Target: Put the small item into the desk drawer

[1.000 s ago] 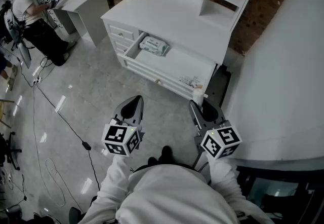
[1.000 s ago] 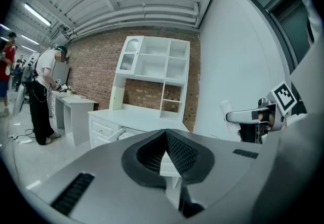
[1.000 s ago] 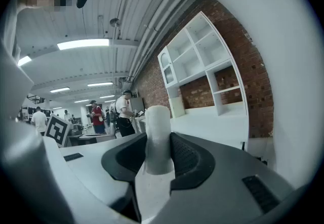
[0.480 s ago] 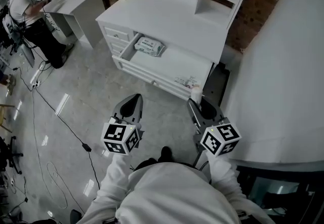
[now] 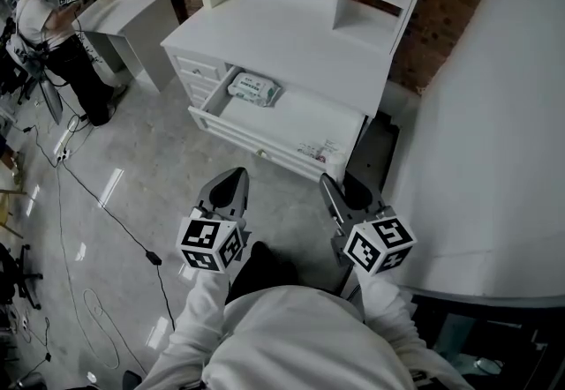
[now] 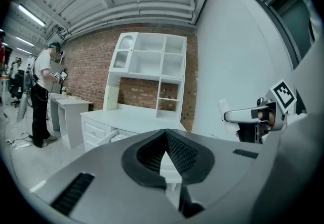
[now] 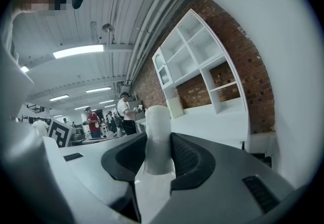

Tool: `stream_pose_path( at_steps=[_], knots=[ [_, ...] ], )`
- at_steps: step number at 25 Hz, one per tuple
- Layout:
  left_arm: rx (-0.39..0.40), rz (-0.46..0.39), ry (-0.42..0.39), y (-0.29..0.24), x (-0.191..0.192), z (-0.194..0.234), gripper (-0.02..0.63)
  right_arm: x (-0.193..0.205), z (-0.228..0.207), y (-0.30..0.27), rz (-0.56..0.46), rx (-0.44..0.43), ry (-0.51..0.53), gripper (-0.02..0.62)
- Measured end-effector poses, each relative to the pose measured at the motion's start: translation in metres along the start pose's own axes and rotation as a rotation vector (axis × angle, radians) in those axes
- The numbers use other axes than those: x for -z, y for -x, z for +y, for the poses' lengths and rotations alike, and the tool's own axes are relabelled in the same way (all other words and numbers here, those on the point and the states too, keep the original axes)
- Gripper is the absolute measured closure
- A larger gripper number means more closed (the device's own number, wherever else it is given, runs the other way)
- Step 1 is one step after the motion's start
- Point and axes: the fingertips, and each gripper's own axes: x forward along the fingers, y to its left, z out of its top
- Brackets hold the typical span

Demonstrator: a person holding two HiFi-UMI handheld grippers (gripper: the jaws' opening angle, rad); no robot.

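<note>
Closer now than a second ago, the white wooden desk [image 5: 291, 35] and its pulled-out white drawer [image 5: 305, 115] have slid down and to the left in the head view. The drawer's right front corner sits just above the right gripper [image 5: 342, 183].

That gripper is clamped on the small white plastic bottle [image 5: 334, 161]. In the right gripper view the ribbed pads press both sides of the bottle's body, with its rounded cap standing up past the jaw tips. The left gripper [image 5: 231, 185] carries nothing; its jaws are drawn together at the tips and it hangs level with the right one, short of the drawer front.

The drawer is open wide enough to load. A soft white-and-green pack of wipes [image 5: 253, 88] lies in its far left corner, and the rest of the floor looks bare apart from some small print or a label near the right front.

The step in hand seems to be the carry to the drawer. To do it well:
- keep the grip firm and the bottle upright
- lift over the front panel rather than brush it
- aim for the bare middle or right part, clear of the wipes
- bring the bottle's base right down onto the drawer floor before easing the jaws apart, since a tall narrow bottle is likely to tip or roll if dropped

The left gripper can wait, perhaps to push the drawer shut.
</note>
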Motion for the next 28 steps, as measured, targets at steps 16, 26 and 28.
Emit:
stream_pose_path(
  at_steps=[16,26,28],
  knots=[
    [0.015,0.019,0.023,-0.08,-0.006,0.058,0.589,-0.018,-0.033,-0.089,0.011,0.009,-0.004,0.434],
    [0.017,0.004,0.038,-0.138,-0.029,0.125,0.589,-0.041,-0.043,-0.177,0.027,-0.007,0.027,0.434],
    [0.017,-0.001,0.041,-0.147,-0.032,0.138,0.589,-0.043,-0.044,-0.193,0.03,-0.006,0.031,0.434]
  ],
)
